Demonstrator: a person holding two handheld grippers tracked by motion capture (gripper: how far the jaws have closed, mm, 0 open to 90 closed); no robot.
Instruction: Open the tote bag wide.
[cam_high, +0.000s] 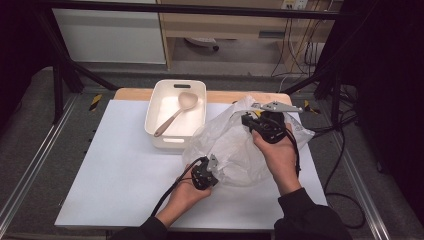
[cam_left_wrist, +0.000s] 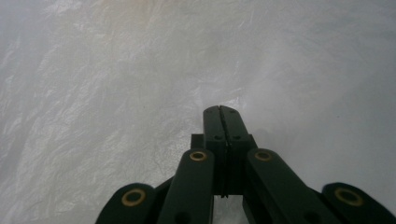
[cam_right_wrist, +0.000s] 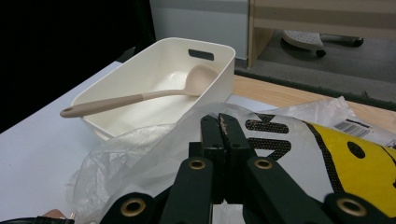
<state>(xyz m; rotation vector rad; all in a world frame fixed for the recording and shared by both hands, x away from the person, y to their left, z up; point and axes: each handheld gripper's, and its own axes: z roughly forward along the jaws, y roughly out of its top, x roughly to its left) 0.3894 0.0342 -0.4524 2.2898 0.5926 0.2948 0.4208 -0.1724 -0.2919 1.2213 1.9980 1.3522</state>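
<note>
plastic bag (cam_high: 235, 145) lies right of centre in the high view, beside the tub (cam_high: 167, 142) with ladle (cam_high: 175, 114). left gripper (cam_high: 212, 170) and right gripper (cam_high: 248, 120) are each pinched together on its film. step judged: mouth being spread; next, edges must be drawn apart.

High view: overhead from the person's side, facing forward-down. Left gripper view: pressed close, plastic bag (cam_left_wrist: 140, 70) ahead of its jaws. Right gripper view: low, bag under its jaws, tub (cam_right_wrist: 159, 79) beyond. All share the bag.
</note>
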